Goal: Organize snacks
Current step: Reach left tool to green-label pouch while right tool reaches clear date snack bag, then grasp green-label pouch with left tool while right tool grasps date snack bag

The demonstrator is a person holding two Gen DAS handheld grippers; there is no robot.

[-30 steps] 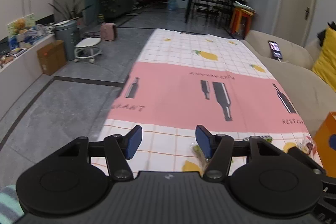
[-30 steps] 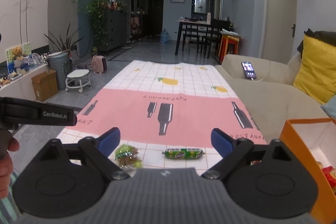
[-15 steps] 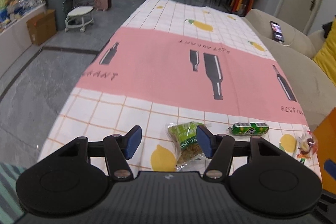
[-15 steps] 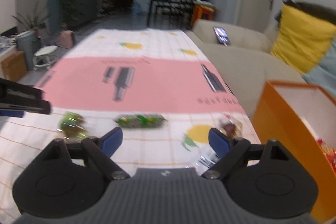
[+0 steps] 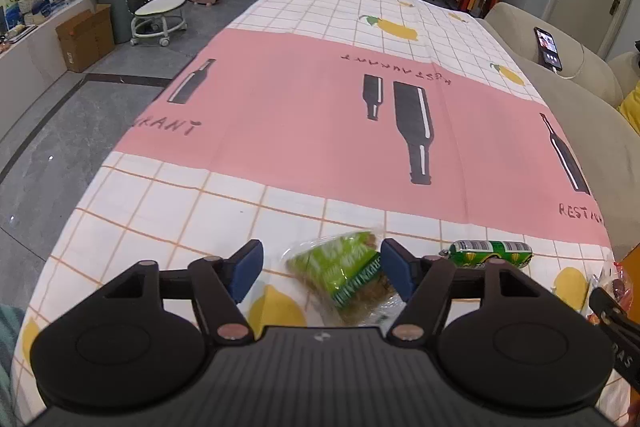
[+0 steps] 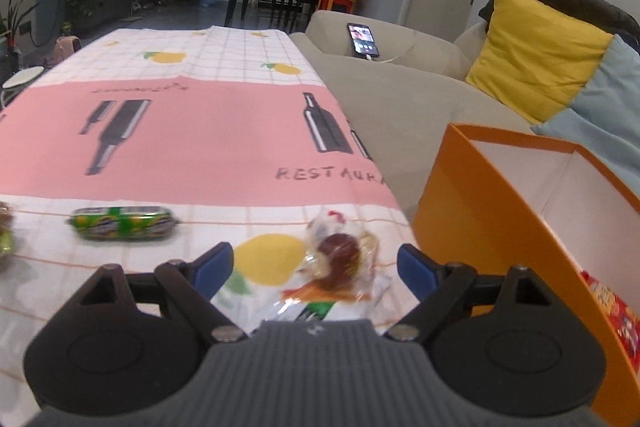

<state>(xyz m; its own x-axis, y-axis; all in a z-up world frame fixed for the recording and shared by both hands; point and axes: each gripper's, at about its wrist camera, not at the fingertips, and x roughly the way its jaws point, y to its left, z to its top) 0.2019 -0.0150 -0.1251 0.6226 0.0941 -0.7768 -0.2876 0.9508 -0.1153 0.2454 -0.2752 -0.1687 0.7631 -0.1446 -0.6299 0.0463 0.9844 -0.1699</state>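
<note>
A green raisin packet (image 5: 344, 277) lies on the tablecloth (image 5: 304, 131) between the blue pads of my left gripper (image 5: 322, 269), whose jaws are opening and do not touch it. To its right lies a green sausage-shaped snack (image 5: 491, 253), also in the right wrist view (image 6: 124, 223). My right gripper (image 6: 316, 267) hangs open over a clear wrapped sweet with a dark red centre (image 6: 340, 259), the pads apart from it. The orange box (image 6: 500, 211) stands just right of it, with red packets inside at its near end.
A beige sofa (image 6: 400, 83) runs along the table's right side, with a phone (image 6: 362, 41) on its arm and a yellow cushion (image 6: 536, 55). Left of the table are grey floor, a white stool (image 5: 158, 17) and a cardboard box (image 5: 86, 37).
Both grippers have dropped towards the near end of the table. The left one now frames the raisin packet with wider jaws. The right one swung right, from the green snacks to the wrapped sweet.
</note>
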